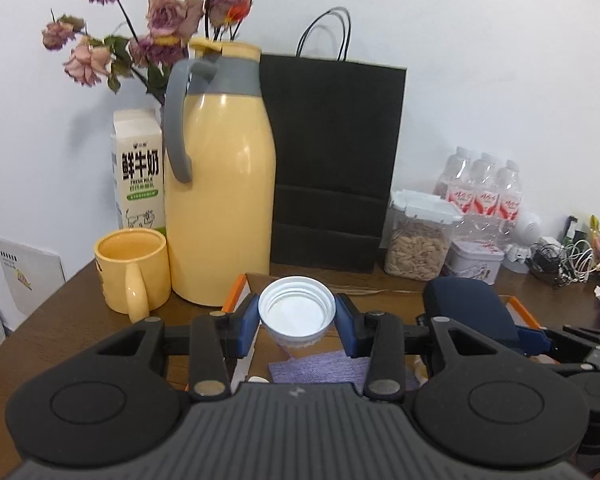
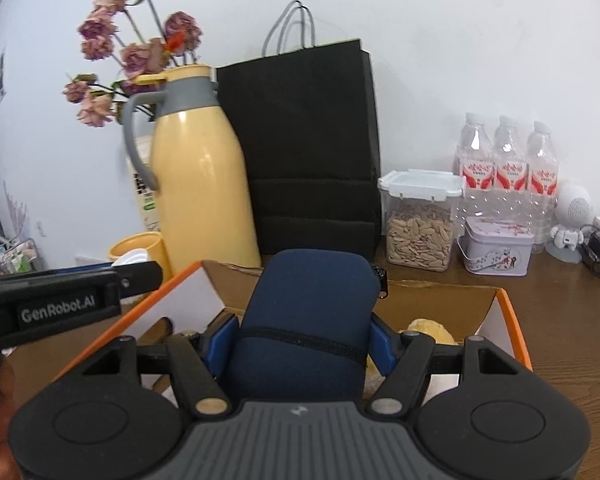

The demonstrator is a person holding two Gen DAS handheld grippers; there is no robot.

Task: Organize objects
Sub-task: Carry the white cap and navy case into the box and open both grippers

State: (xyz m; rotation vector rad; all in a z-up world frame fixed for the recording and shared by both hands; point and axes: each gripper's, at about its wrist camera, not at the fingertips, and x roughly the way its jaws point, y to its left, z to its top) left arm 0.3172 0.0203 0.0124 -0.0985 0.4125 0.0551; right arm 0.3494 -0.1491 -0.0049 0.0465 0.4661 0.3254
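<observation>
Left tool (image 1: pixel 297 320) clamped on a small white cup (image 1: pixel 296 312), its blue pads (image 1: pixel 249 322) pressing both sides, mouth of the cup facing the camera; jaws partly closed around it; under the tool a purple cloth (image 1: pixel 320 368) lies inside an open cardboard box (image 1: pixel 236 292) with orange rim; right of this tool the other tool shows with its dark blue load.

Right tool (image 2: pixel 302 344) gripping a dark blue pouch (image 2: pixel 308 312) with a black elastic band around it, blue pads (image 2: pixel 220 344) against both sides, jaws fairly wide around it; pouch held over the box (image 2: pixel 508 312); something yellowish (image 2: pixel 428 330) in the box just right of the tool, cannot tell what; left tool's body (image 2: pixel 60 300) crosses at left of the right tool.

Just ahead-left of the left tool on the brown table (image 1: pixel 60 320): yellow mug (image 1: pixel 134 268); beyond it a tall yellow thermos jug (image 1: pixel 220 180) with grey handle; milk carton (image 1: pixel 138 168) behind the mug; dried pink flowers (image 1: pixel 160 20) behind the jug.

Straight ahead past the box: black paper bag (image 1: pixel 332 160) standing against the white wall.

Ahead-right: clear container of seeds (image 2: pixel 420 224) with white lid; small tin (image 2: pixel 498 248) beside it; 3 water bottles (image 2: pixel 508 160) behind; white figurine (image 2: pixel 570 220) and cables farther right.
</observation>
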